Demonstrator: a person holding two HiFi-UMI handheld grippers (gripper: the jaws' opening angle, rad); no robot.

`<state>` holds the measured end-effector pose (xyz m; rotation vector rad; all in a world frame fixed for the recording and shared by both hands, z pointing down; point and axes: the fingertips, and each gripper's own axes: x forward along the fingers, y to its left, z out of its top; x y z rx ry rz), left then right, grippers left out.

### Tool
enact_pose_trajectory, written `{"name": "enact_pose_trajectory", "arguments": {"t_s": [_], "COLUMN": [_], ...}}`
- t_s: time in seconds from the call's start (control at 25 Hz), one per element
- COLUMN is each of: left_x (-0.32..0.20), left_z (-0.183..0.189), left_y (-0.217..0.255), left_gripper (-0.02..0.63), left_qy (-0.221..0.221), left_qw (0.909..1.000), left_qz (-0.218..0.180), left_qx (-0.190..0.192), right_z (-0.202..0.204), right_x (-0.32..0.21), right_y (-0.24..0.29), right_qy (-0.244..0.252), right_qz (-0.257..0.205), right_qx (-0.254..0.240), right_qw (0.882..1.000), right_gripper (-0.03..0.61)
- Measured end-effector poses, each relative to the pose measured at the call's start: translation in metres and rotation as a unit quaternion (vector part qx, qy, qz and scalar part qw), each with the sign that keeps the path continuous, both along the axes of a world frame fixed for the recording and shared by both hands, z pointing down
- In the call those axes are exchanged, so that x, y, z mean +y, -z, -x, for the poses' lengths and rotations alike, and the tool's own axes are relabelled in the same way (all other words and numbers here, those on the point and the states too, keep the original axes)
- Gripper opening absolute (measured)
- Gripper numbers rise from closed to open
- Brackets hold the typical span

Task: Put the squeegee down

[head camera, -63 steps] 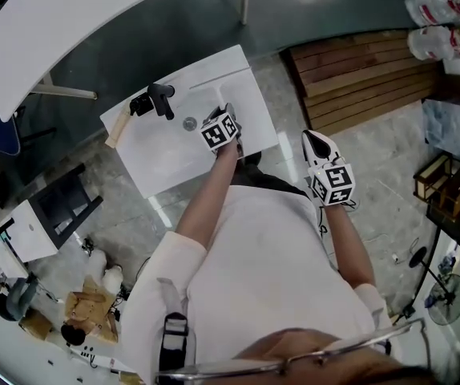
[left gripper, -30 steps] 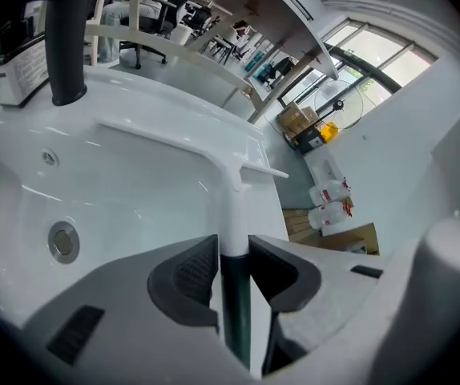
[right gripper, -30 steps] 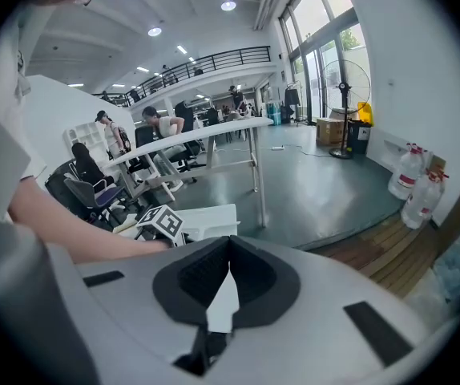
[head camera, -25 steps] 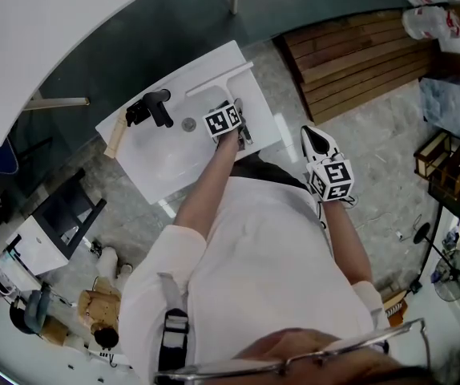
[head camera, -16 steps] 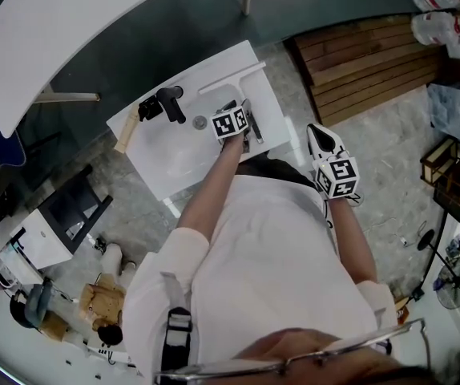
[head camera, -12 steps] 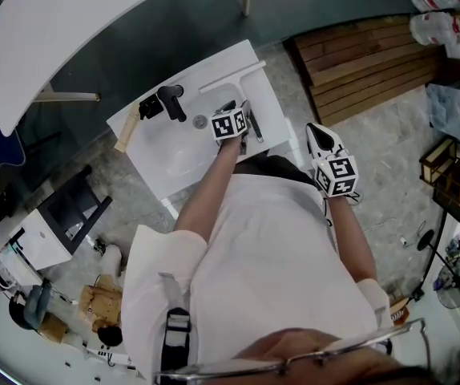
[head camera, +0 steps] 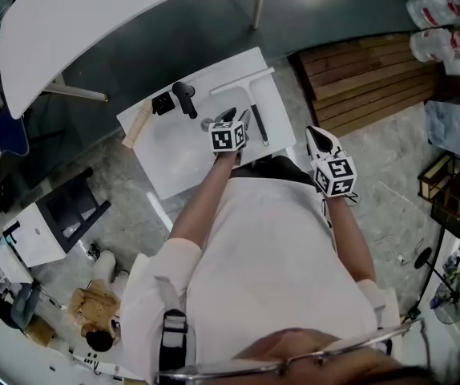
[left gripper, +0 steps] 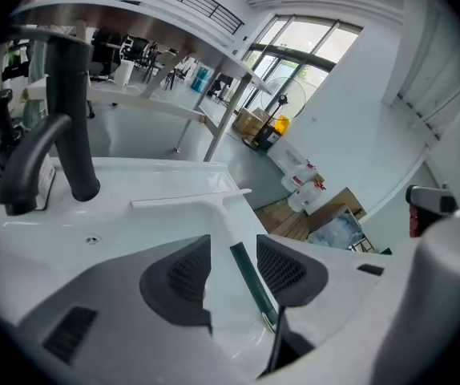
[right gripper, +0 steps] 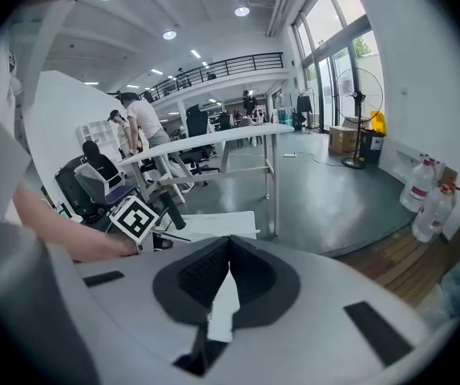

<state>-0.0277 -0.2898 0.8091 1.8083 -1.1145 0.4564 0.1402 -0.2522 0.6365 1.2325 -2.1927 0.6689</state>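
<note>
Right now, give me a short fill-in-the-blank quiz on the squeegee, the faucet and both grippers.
1. The squeegee lies on the rim of the white ____.
2. The left gripper hangs above it with its jaws ____.
3. The right gripper, off to the side, has its jaws ____.
4. The faucet is coloured ____.

Missing words: sink; open; shut; black.

I see my left claw (left gripper: 232, 245) with jaws apart, gripping nothing. Below them the squeegee (left gripper: 248, 277) lies on the white sink (left gripper: 118, 215), with a black faucet (left gripper: 70, 119) at left.
</note>
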Motion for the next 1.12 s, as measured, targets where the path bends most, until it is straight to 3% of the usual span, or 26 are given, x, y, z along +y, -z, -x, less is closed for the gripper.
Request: {"name": "enact_pose_trajectory", "arguments": {"t_s": [0.2,0.48,0.72,1.12], "left_x": [0.019,0.055,0.078,0.114], "left_z": [0.015,0.027,0.035,0.04], "left_y": [0.018,0.045,0.064,0.118], "left_gripper": [0.176,0.17,0.11,0.04], "left_qy": [-0.01,-0.002,-0.001,0.101], "left_qw": [0.9995,0.9987,0.9971,0.9869], "left_qz": [-0.029,-0.043,-0.074,-0.119], "left_qx": [-0.001,0.029,-0.014,-0.04], "right_z": [0.01,0.012,0.018,0.01], "right_x": [0.006,0.007,0.007,0.022], "right_y": [0.003,0.007,0.008,0.019], "right_qy": [0.015,0.023,0.052,0.107], "right_qz": [-0.009,-0.009,-0.008,-0.012], "right_qx": [-0.002,-0.026,-0.048,-0.08], "right_qw": [1.0,0.999,0.997,0.991], "right_gripper": [0.006,0.006,0.006,0.006]}}
